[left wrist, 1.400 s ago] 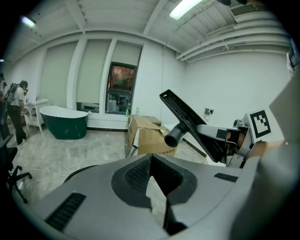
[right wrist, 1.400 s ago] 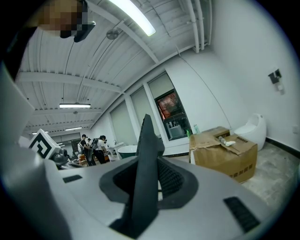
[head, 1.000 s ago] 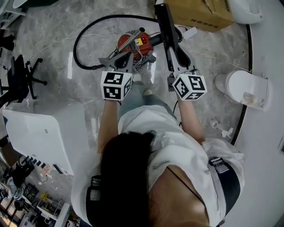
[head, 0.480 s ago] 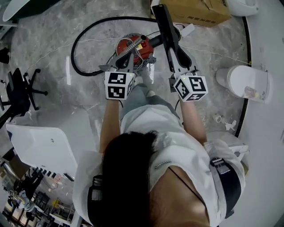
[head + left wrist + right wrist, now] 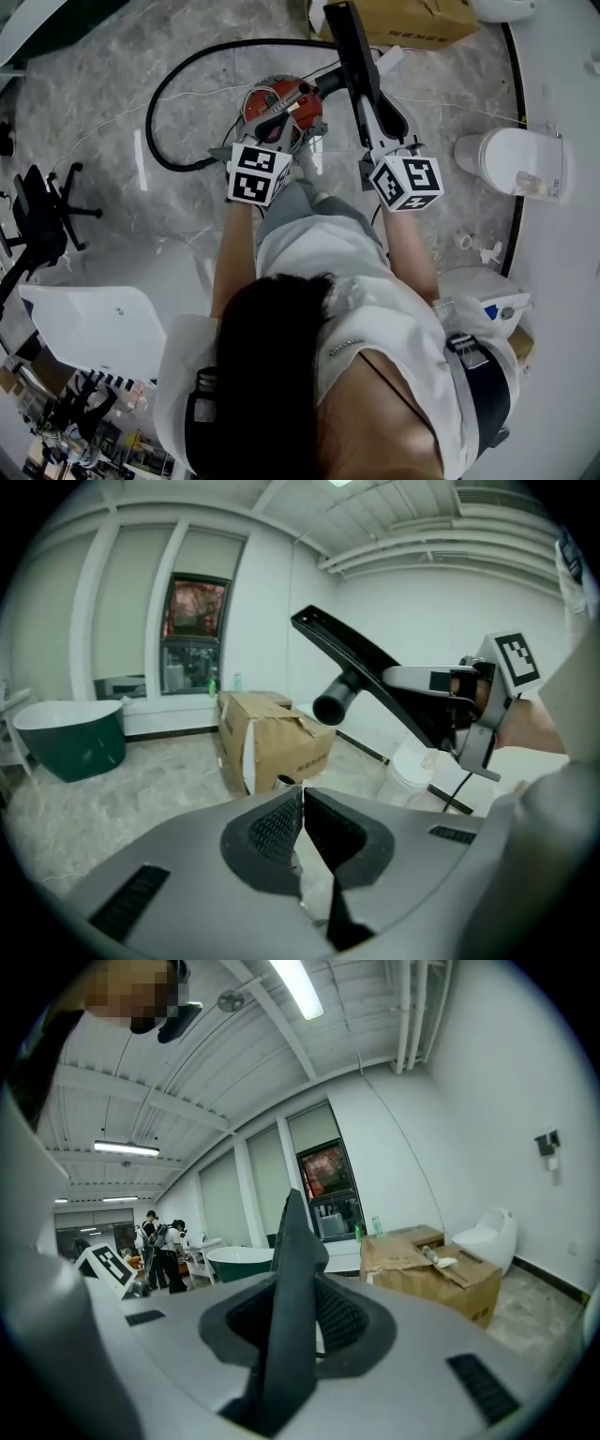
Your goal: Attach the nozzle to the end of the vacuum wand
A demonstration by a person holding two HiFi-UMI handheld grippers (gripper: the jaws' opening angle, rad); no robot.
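Note:
My right gripper point(image 5: 380, 131) is shut on the black floor nozzle point(image 5: 354, 61), which juts forward over the floor. In the right gripper view the nozzle's thin edge point(image 5: 292, 1269) stands clamped between the jaws of that gripper point(image 5: 295, 1314). From the left gripper view the nozzle point(image 5: 375, 672) shows its round socket point(image 5: 333, 705), held by the right gripper point(image 5: 469, 726). The silver wand point(image 5: 281, 101) lies across the red canister vacuum point(image 5: 272, 94). My left gripper point(image 5: 278, 128) hovers at the wand's near end. Its jaws point(image 5: 302, 799) are shut, with nothing clear between them.
A black hose point(image 5: 178, 103) loops left of the vacuum. A cardboard box point(image 5: 403, 19) sits beyond the nozzle, a white toilet point(image 5: 511, 159) to the right. An office chair point(image 5: 37, 211) and a white panel point(image 5: 94, 328) stand left. A green tub point(image 5: 66, 738) stands far off.
The left gripper has slid a little right and lower toward the red vacuum and has tilted. The right gripper drifted slightly, still clamping the nozzle.

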